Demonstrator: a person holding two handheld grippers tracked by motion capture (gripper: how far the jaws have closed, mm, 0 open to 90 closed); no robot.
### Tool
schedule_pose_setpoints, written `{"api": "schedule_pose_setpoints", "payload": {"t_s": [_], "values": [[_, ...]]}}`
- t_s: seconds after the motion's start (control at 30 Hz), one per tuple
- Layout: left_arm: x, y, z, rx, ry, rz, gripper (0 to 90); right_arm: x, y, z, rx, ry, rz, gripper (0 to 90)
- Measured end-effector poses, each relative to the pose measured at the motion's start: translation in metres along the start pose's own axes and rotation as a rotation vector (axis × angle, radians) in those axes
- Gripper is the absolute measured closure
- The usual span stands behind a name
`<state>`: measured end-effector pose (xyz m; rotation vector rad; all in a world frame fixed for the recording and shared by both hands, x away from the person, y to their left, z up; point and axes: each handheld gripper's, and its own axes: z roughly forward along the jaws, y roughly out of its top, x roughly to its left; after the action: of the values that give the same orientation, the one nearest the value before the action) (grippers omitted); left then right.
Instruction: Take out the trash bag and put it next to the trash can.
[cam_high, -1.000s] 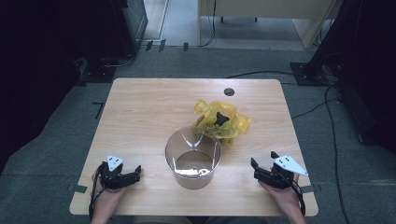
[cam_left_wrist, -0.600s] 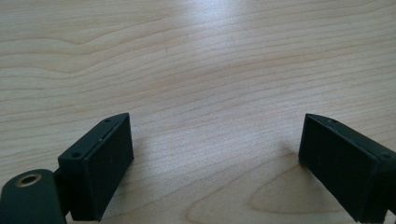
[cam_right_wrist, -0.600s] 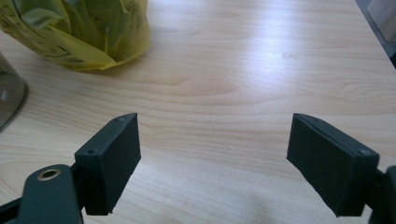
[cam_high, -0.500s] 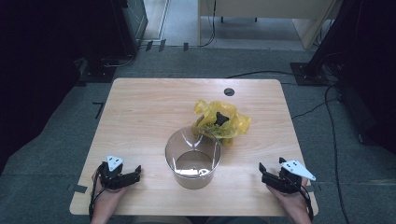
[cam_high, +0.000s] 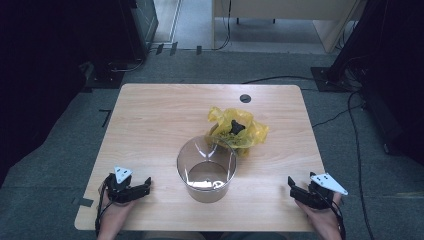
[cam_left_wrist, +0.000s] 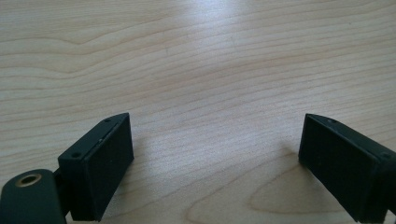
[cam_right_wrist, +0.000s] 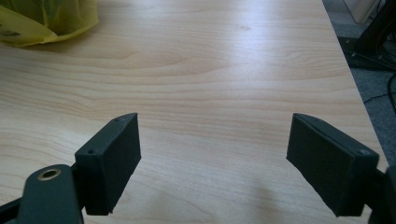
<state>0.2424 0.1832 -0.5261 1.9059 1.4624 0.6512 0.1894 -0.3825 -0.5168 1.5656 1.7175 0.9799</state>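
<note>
Nearest the person, both grippers rest low at the front edge of the worktop (cam_high: 150, 125), one at each corner. The left gripper (cam_high: 142, 186) has its fingers (cam_left_wrist: 100, 163) spread wide with nothing but bare wood between them; the right gripper (cam_high: 293, 187) is likewise parted and empty, its fingers (cam_right_wrist: 112, 161) framing plain worktop.

Just beyond, between the two hands, stands a clear plastic container (cam_high: 206, 170), upright and apparently empty (glare on the wall makes the bottom hard to read). Touching its far right side lies a crumpled yellow bag (cam_high: 240, 131) with a small black object (cam_high: 236, 126) sitting on top; a corner of the bag also shows at the upper left of the right gripper view (cam_right_wrist: 46, 18).

The work looks ready to begin, probably with the bag. The right gripper is closer to it, so I would bring that one forward and inward, come down on a raised fold of plastic away from the black piece, and close gently. The left could steady the container wall, since thin plastic drags neighbours along.

Farther off, cables trail over the grey floor (cam_high: 60, 150).
</note>
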Motion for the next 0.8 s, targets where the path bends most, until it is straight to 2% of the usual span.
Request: {"api": "schedule_pose_setpoints", "payload": {"t_s": [0.17, 0.43, 0.6, 0.67, 0.8], "values": [[0.000, 0.000, 0.000, 0.000, 0.000, 0.000, 9.4, -0.007, -0.001, -0.001, 0.033, -0.016, -0.010, 17.7], [0.000, 0.000, 0.000, 0.000, 0.000, 0.000, 9.4, -0.021, -0.004, 0.000, 0.111, -0.030, 0.042, 18.2], [0.000, 0.000, 0.000, 0.000, 0.000, 0.000, 9.4, -0.023, -0.005, 0.002, 0.151, -0.051, 0.048, 18.1], [0.000, 0.000, 0.000, 0.000, 0.000, 0.000, 9.4, -0.024, -0.006, 0.004, 0.173, -0.066, 0.064, 18.1], [0.000, 0.000, 0.000, 0.000, 0.000, 0.000, 9.4, -0.020, -0.008, 0.005, 0.174, -0.071, 0.022, 14.8]]}}
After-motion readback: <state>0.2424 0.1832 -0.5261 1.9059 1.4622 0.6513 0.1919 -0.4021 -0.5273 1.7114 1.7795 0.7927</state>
